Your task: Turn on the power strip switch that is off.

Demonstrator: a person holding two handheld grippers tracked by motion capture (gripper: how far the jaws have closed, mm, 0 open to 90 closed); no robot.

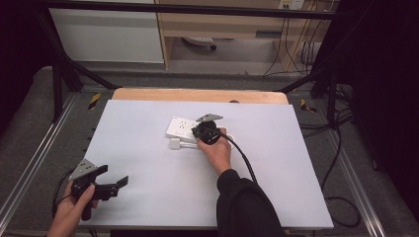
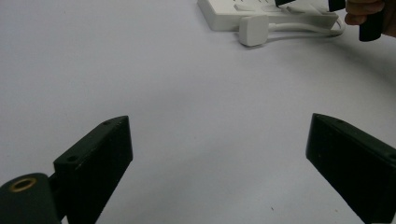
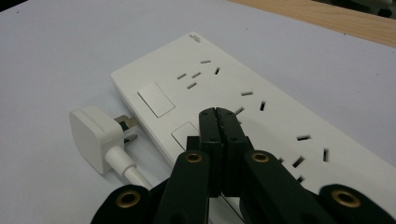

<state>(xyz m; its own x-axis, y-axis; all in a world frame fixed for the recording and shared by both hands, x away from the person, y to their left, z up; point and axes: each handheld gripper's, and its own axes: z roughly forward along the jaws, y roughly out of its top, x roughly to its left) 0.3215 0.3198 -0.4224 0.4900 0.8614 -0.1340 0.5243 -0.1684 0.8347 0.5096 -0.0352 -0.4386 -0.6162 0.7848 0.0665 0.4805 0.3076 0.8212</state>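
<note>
- A white power strip [image 3: 261, 116] lies near the centre of the bench [image 1: 148, 148]: flat, rectangular, with rows of socket slots and square switches.
- Its white plug [image 3: 93, 137] lies loose at the strip's 8 o'clock.
- Your right gripper [image 3: 219, 119], jaws pressed together, hovers over the strip.
- Your left gripper [image 1: 116, 185], jaws wide, sits at 7 o'clock.

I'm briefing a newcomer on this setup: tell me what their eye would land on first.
First, the white power strip near the middle of the pale table, with the shut right tongs poised over its face beside a rocker switch. Next, the white plug lying unplugged beside the strip, prongs toward it. Last, the left tongs open at the table's near left corner, away from the strip.
</note>
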